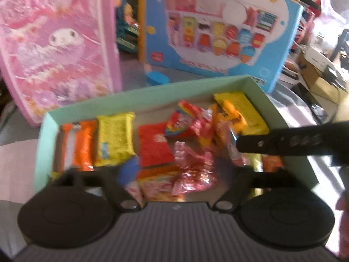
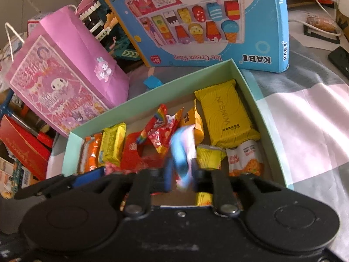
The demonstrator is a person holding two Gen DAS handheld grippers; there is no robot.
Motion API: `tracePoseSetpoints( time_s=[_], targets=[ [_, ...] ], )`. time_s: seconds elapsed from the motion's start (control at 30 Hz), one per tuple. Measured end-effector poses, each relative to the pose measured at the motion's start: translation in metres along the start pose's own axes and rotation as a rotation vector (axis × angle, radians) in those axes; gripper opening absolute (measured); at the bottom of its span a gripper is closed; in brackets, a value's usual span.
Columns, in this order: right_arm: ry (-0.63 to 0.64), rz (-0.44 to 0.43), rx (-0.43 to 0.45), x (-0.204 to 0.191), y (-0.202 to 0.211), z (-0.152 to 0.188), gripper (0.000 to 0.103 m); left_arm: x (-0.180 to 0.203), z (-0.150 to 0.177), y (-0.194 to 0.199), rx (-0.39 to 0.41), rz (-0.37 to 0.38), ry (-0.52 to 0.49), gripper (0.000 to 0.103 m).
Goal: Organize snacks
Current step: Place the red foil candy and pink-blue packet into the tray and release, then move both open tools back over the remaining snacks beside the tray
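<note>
A shallow mint-green box (image 1: 152, 91) holds several snack packets: an orange one (image 1: 85, 144), a yellow one (image 1: 115, 139), a red one (image 1: 154, 144) and a pink foil one (image 1: 194, 170). My left gripper (image 1: 170, 174) hangs over the box's near end, jaws wide open, with the pink foil packet lying loose between them. My right gripper (image 2: 183, 176) stands partly open over the same box (image 2: 246, 83). A blurred blue-and-white packet (image 2: 182, 150) sits between its fingers and the pads do not seem to press on it. A large yellow packet (image 2: 226, 120) lies at the box's far right.
A pink paper gift bag (image 2: 65, 76) stands behind the box on the left and a blue ice-cream-shop toy box (image 2: 207, 21) behind it on the right. The box rests on a grey-and-pink checked cloth (image 2: 305, 113). Cables and clutter lie at the far right, red boxes at the left.
</note>
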State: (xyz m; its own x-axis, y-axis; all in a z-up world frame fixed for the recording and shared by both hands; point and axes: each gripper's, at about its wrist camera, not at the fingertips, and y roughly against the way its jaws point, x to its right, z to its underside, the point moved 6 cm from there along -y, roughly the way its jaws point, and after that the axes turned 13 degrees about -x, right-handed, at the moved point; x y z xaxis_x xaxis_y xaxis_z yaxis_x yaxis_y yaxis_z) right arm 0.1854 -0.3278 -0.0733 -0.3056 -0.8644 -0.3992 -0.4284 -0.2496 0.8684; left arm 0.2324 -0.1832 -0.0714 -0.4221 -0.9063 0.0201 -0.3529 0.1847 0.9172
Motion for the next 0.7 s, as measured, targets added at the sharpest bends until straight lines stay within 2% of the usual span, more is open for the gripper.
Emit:
tracePoseSetpoints(
  time_s=[0.07,0.13,0.23,0.27,0.7],
  targets=[
    [-0.003,-0.004,0.029,-0.001,0.01,-0.001,0.077,-0.003,0.0,0.005,0.026,-0.031,0.004,0.103],
    [0.007,0.002,0.056,-0.003,0.019,-0.002,0.09,-0.005,0.002,0.007,0.011,-0.025,0.007,0.103],
    [0.023,0.003,0.075,-0.007,0.03,0.0,0.1,-0.007,0.007,0.012,0.001,-0.019,0.022,0.103],
    [0.031,0.009,0.082,-0.008,0.033,0.002,0.103,-0.007,0.009,0.014,0.002,-0.018,0.027,0.103],
    [0.055,0.023,0.088,-0.02,0.064,0.044,0.103,-0.001,0.041,0.061,0.037,-0.007,0.031,0.103]
  ],
)
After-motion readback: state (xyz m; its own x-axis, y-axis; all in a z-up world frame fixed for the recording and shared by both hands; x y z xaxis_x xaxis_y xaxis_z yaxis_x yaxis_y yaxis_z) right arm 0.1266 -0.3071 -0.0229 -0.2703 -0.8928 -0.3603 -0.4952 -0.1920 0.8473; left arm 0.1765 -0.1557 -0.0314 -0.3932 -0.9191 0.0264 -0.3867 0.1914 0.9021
